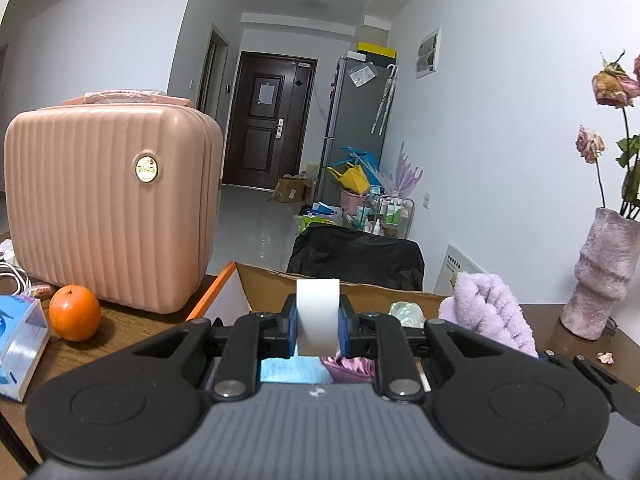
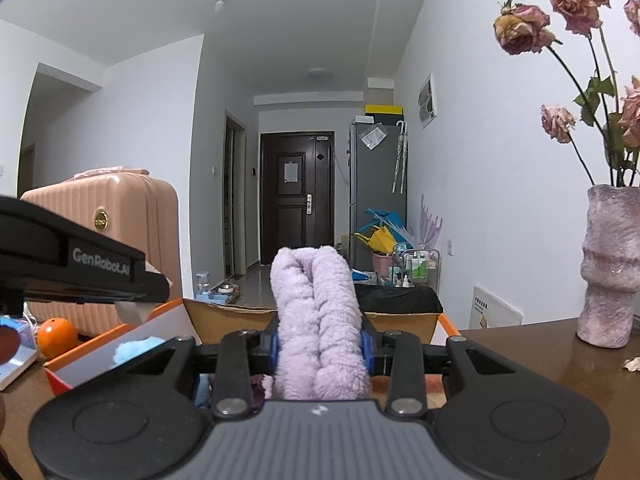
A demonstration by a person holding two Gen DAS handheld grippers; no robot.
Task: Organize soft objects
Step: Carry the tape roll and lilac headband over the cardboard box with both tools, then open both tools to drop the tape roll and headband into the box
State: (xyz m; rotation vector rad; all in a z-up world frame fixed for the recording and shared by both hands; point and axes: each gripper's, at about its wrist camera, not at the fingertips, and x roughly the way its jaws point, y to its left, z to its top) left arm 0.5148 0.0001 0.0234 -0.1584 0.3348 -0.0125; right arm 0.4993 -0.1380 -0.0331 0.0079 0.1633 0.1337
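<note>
Two grippers: left gripper and right gripper. One white roll, one lilac fluffy towel, one cardboard box, one pink case, one orange, one vase, one tissue pack.

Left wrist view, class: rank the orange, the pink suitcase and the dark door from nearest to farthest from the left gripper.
1. Orange: on the table, just left of the left gripper.
2. Pink suitcase: standing on the table behind the orange, left.
3. Dark door: at the hallway's far end, centre.
</note>
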